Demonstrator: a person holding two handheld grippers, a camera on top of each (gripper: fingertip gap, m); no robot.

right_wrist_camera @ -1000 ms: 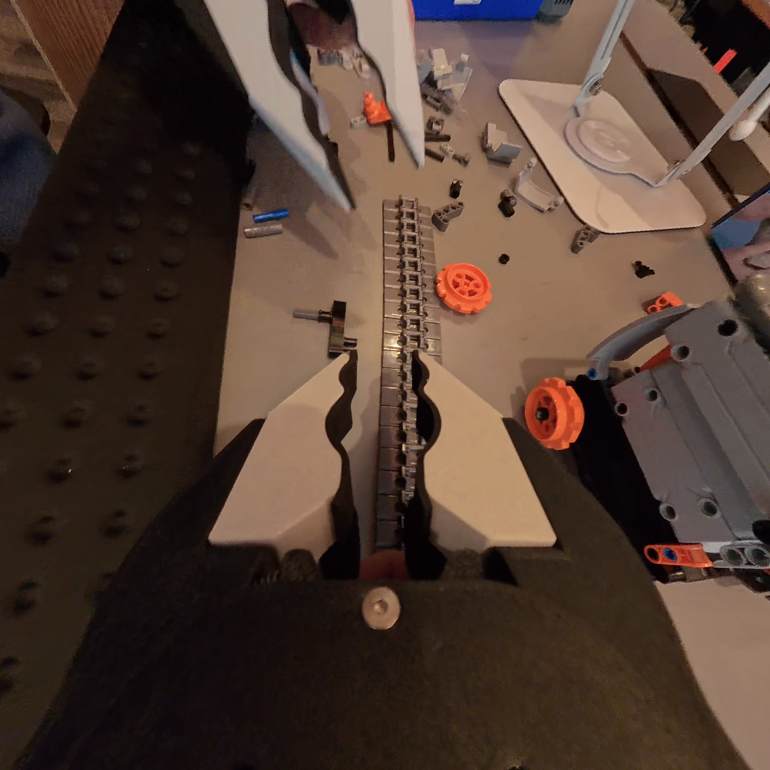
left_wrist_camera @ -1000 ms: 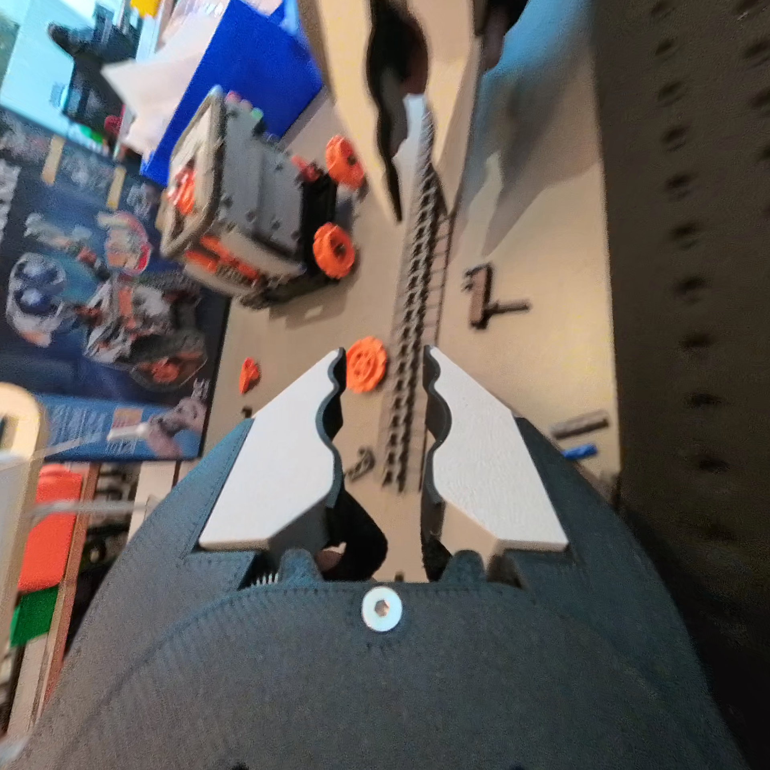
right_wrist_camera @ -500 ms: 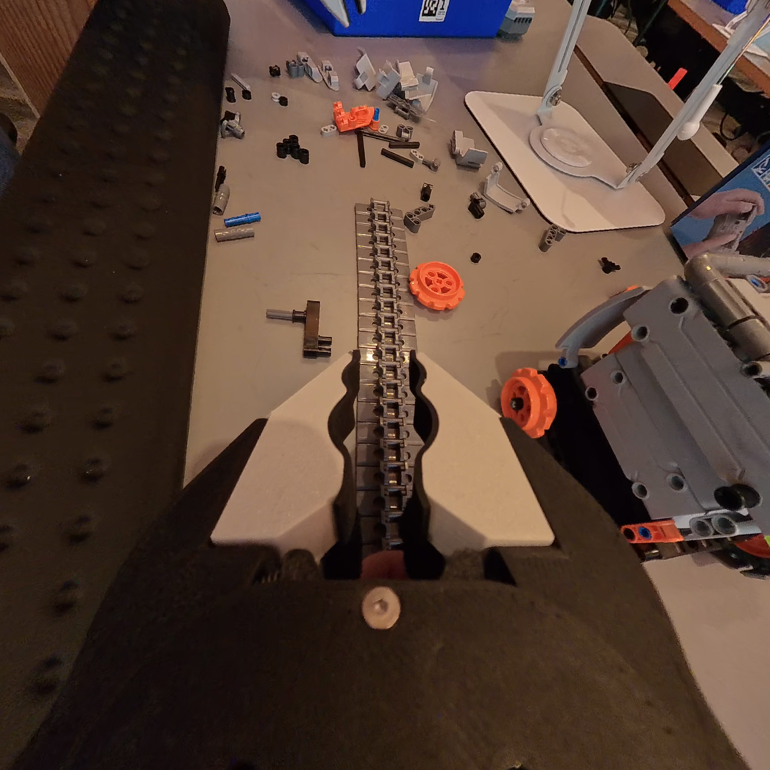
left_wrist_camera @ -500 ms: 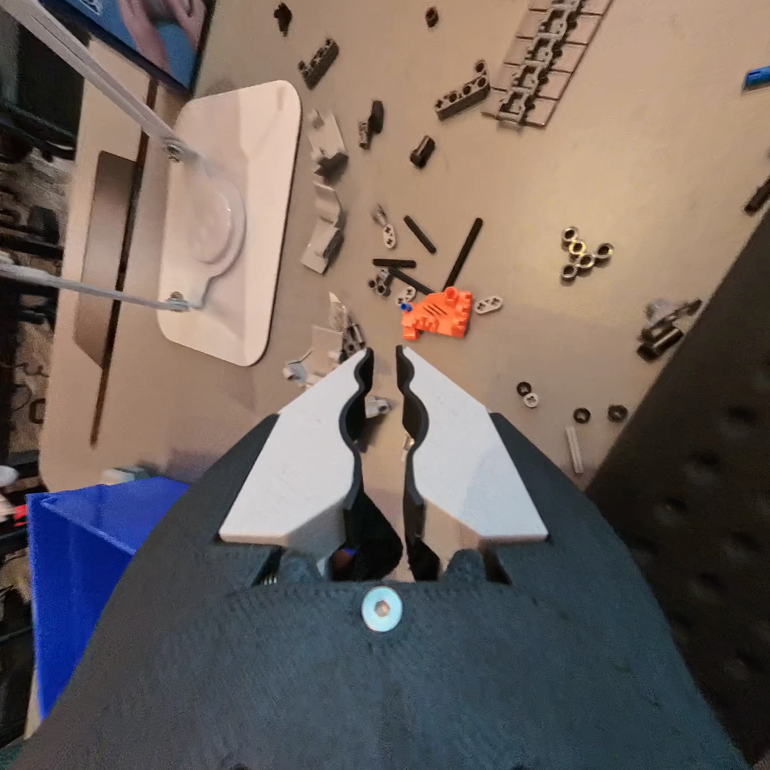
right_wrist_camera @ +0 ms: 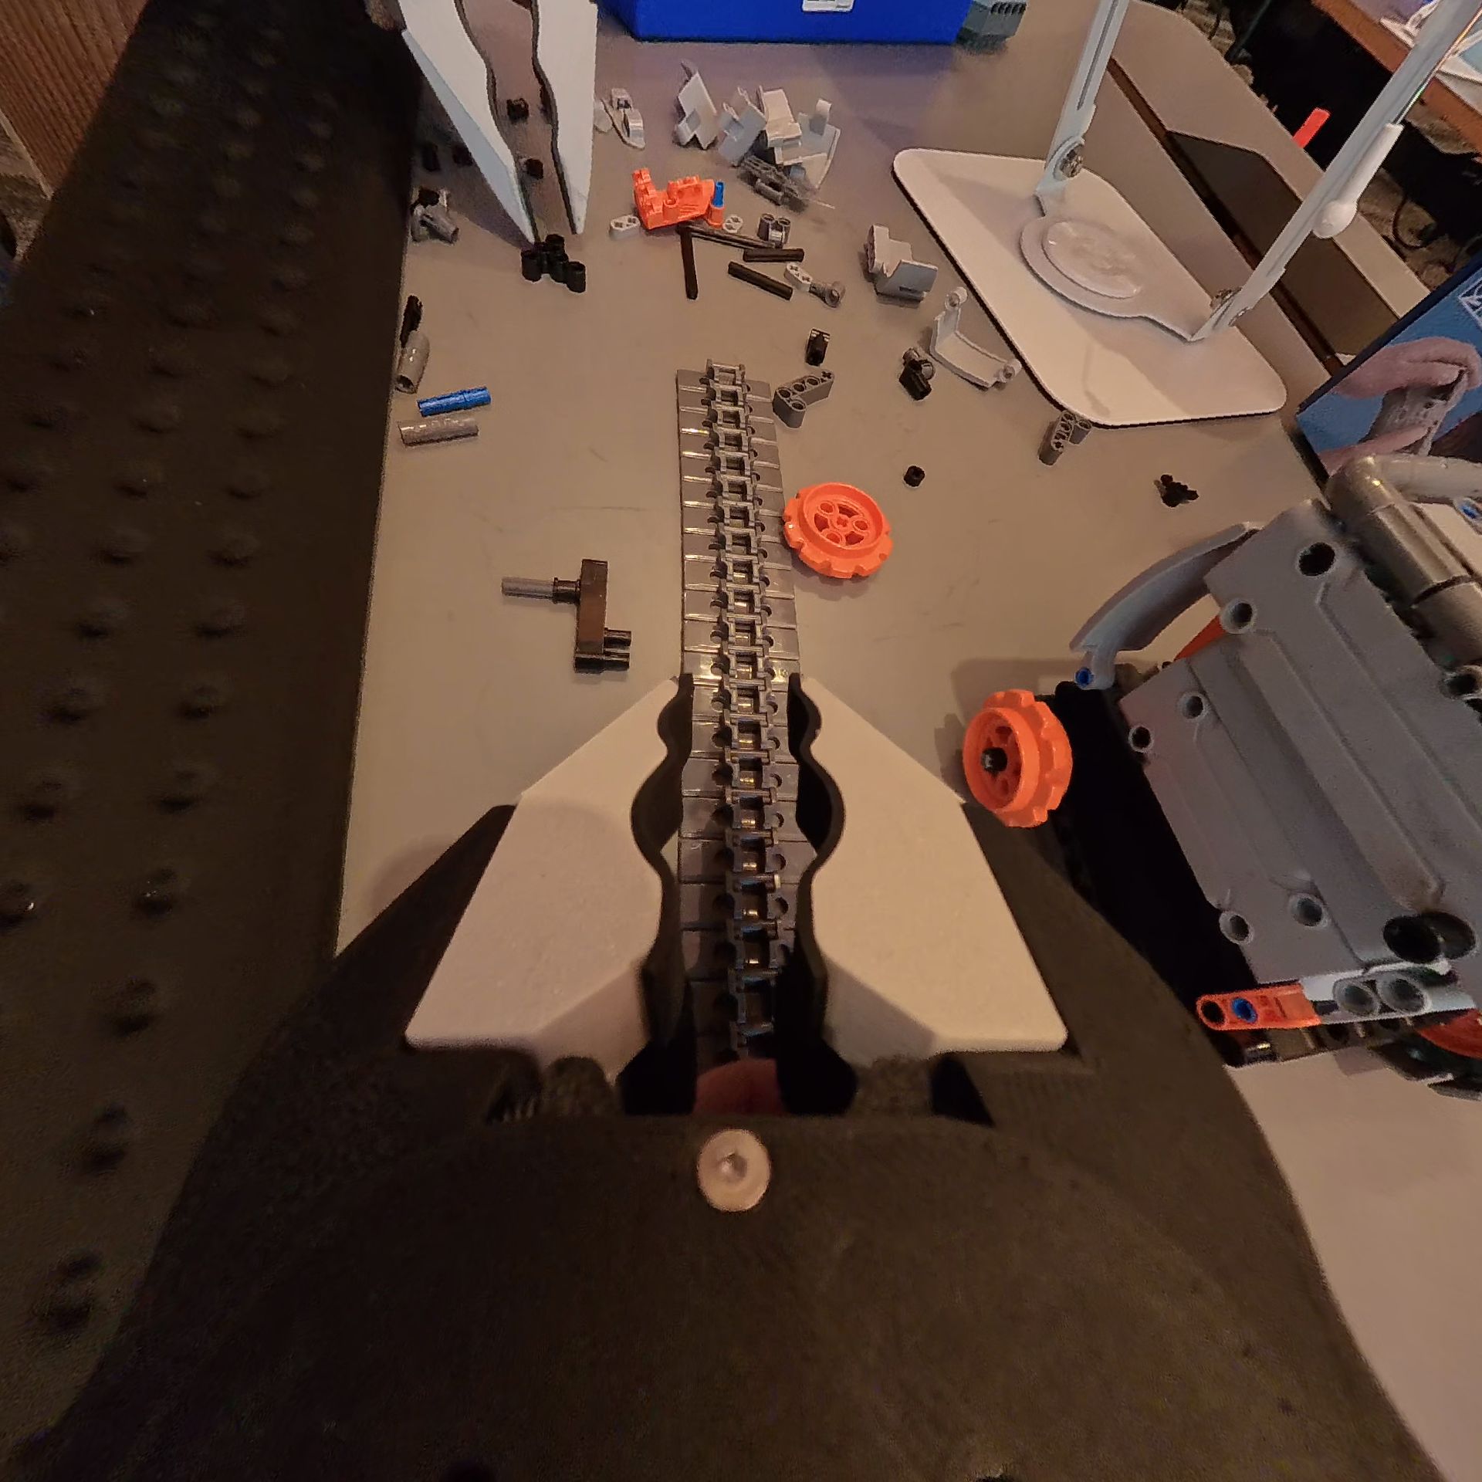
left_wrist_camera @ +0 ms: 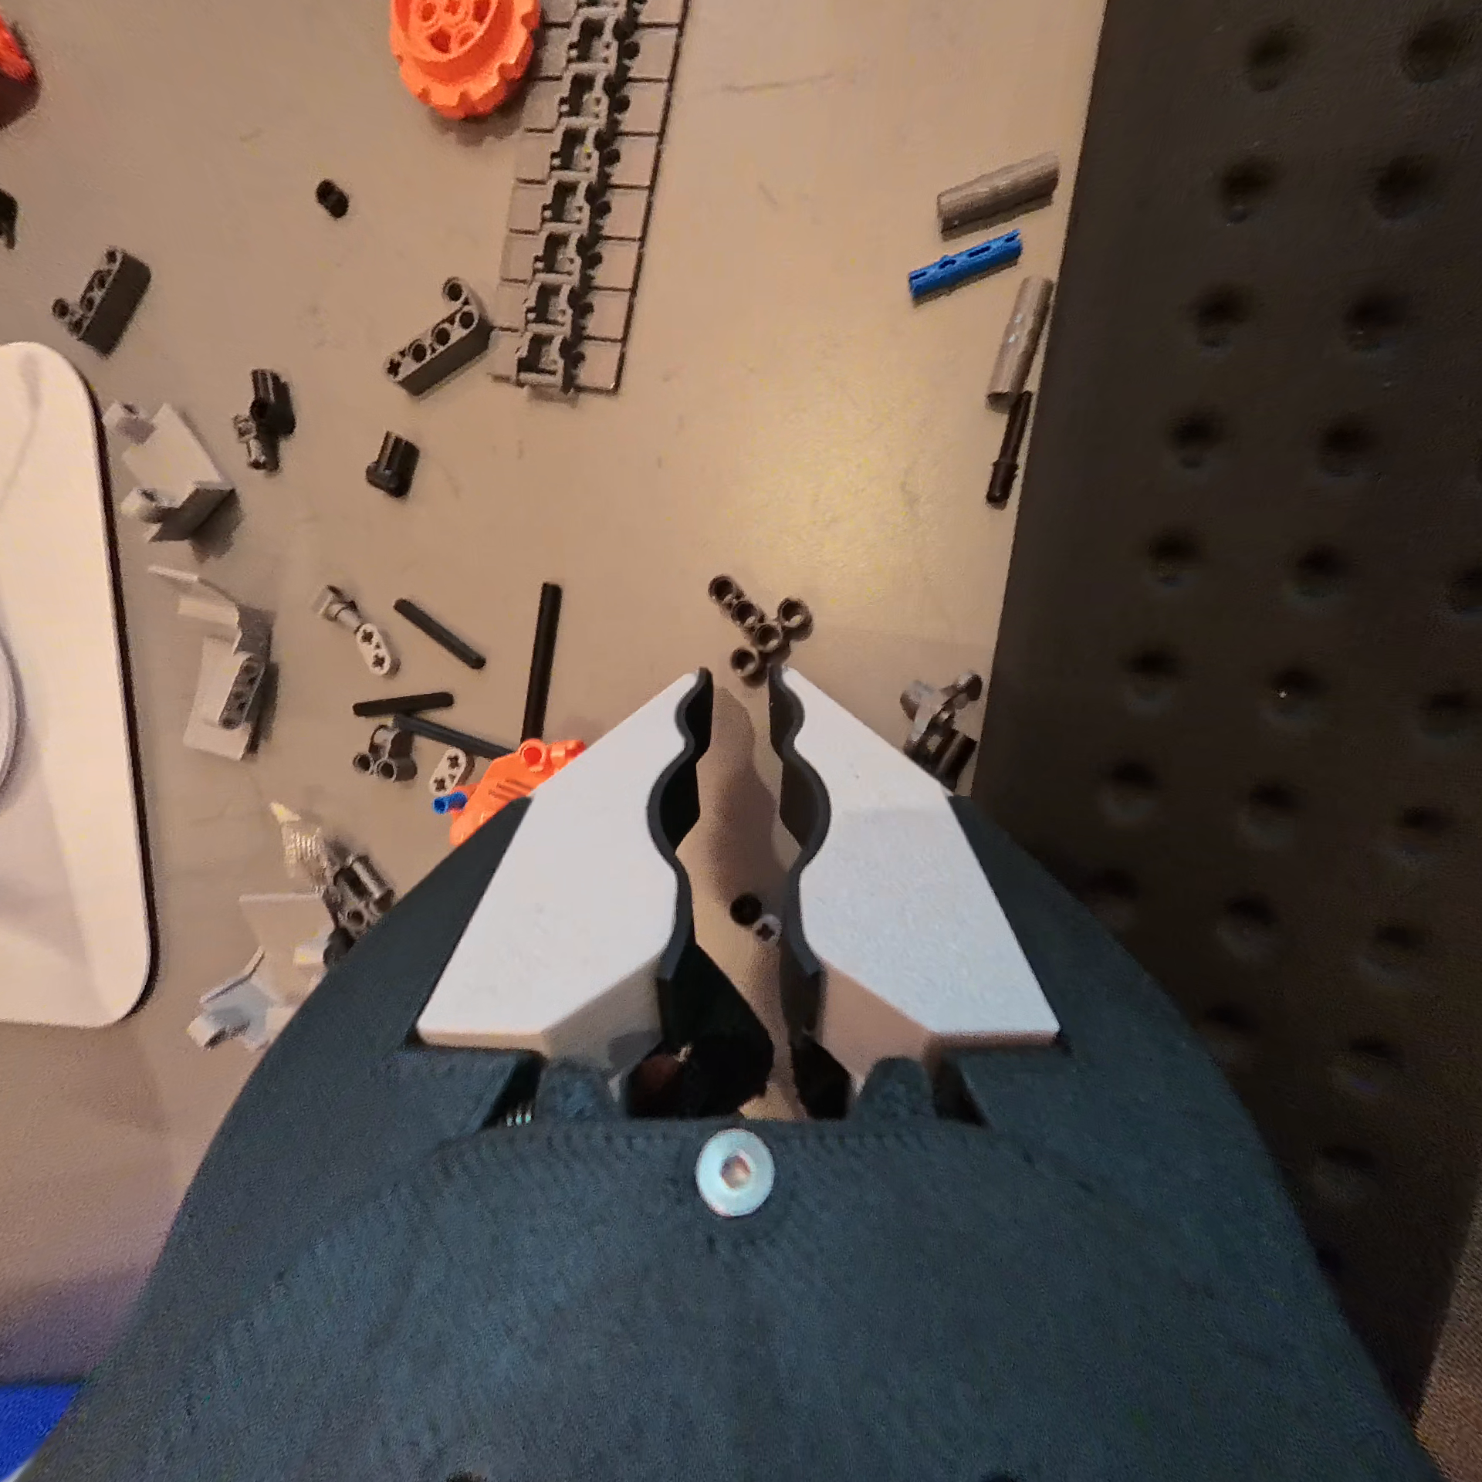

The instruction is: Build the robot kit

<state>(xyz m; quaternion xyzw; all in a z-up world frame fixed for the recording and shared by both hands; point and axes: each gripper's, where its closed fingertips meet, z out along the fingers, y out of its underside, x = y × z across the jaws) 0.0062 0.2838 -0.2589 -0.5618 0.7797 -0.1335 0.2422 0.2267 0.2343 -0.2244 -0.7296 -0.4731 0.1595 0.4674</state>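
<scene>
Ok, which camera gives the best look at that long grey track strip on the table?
The right wrist view: the grey track strip runs lengthwise up the table from between the right gripper fingers. The left wrist view shows only its far end, cut off by the frame edge.

The desk is grey. The wheel is orange. The track is dark grey. The mat is black with bumps.

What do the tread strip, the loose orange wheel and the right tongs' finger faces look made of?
Tread strip: moulded hard plastic, dark grey, slightly glossy; glints on its links. Orange wheel: rigid plastic, matte-satin, with crisp moulded spokes and notches. Right tongs: pale fingers look 3D-printed plastic, grainy matte; the dark wavy lining may be rubber, unclear.
</scene>
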